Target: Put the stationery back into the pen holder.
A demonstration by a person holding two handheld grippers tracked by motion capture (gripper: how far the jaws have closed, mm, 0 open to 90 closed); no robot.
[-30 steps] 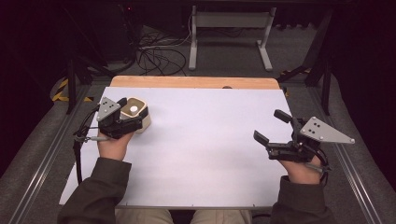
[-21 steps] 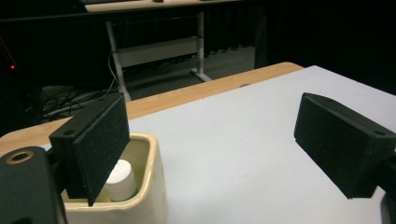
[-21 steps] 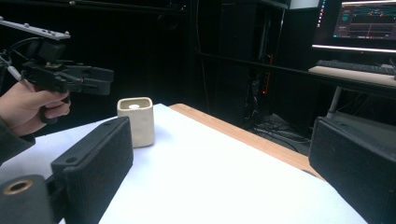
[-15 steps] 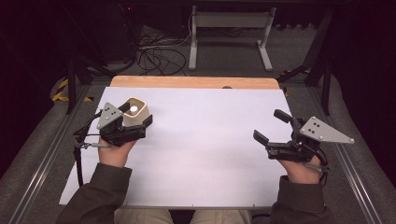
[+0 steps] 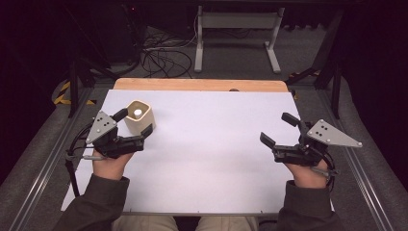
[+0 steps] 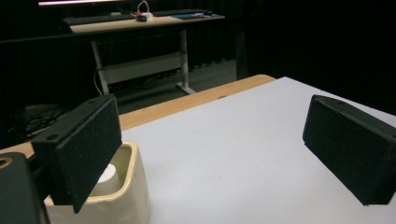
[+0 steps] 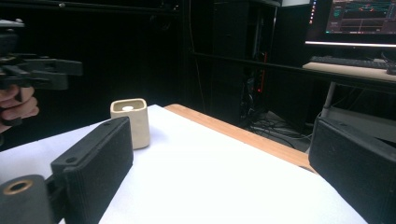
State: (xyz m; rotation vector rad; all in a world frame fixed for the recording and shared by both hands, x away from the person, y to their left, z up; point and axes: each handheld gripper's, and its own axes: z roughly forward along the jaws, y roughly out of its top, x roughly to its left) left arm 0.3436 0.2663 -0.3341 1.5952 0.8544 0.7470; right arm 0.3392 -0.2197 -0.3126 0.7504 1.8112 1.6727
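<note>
A cream square cup stands upright at the left rear of the white table top, with a small white thing inside. My left gripper sits just in front of the cup; its jaws have just been opening. The tips flank the cup's near side and the pads stay off it. In the left gripper view the cup lies low by the left pad, and the gripper is open. My right gripper hovers open and empty at the right. Its own view has the cup far off.
A wooden strip borders the table's far edge. Metal rails run along both sides. Beyond the table are a desk frame and floor cables. The right gripper view shows a monitor on a desk.
The left gripper's jaws have spread and let go of the cup. The hand has drawn back toward the person and a little left. The cup and the right gripper have not moved.
</note>
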